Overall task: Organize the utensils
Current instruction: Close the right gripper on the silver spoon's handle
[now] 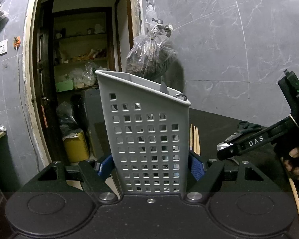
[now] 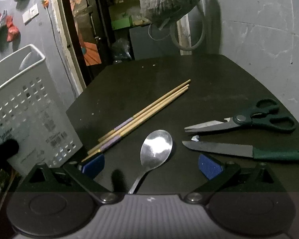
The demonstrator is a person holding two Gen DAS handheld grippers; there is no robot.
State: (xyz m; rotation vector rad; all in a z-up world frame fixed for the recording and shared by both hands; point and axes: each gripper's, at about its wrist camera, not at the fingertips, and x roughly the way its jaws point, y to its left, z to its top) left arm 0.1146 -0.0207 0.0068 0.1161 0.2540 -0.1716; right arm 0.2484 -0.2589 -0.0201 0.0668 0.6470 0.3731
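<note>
1. Grey perforated plastic fills my left view: the utensil holder (image 1: pixel 147 137) stands upright on the dark table (image 2: pixel 209 83), and my left gripper (image 1: pixel 151 165) is clamped on it, one blue pad pressed to each side wall.
2. Inside the holder, a metal tip (image 1: pixel 163 87) and a wire loop (image 1: pixel 181 96) poke above the rim; what they belong to I cannot tell.
3. My right gripper (image 2: pixel 151 164) hangs over the table with its fingers (image 2: pixel 210 166) spread wide and nothing pinched.
4. The steel spoon (image 2: pixel 155 149) lies between those fingers, bowl pointing away from me and handle running back under the gripper body. No pad touches it.
5. Three wooden chopsticks (image 2: pixel 147 113) lie together just left of the spoon, slanting away to the right, their near ends by my left-hand pad.
6. To the right lie a green-handled knife (image 2: pixel 239 149) and, beyond it, green-handled scissors (image 2: pixel 249 119), blades partly open.
7. The holder sits at the table's left edge, well apart from the knife and scissors.
</note>
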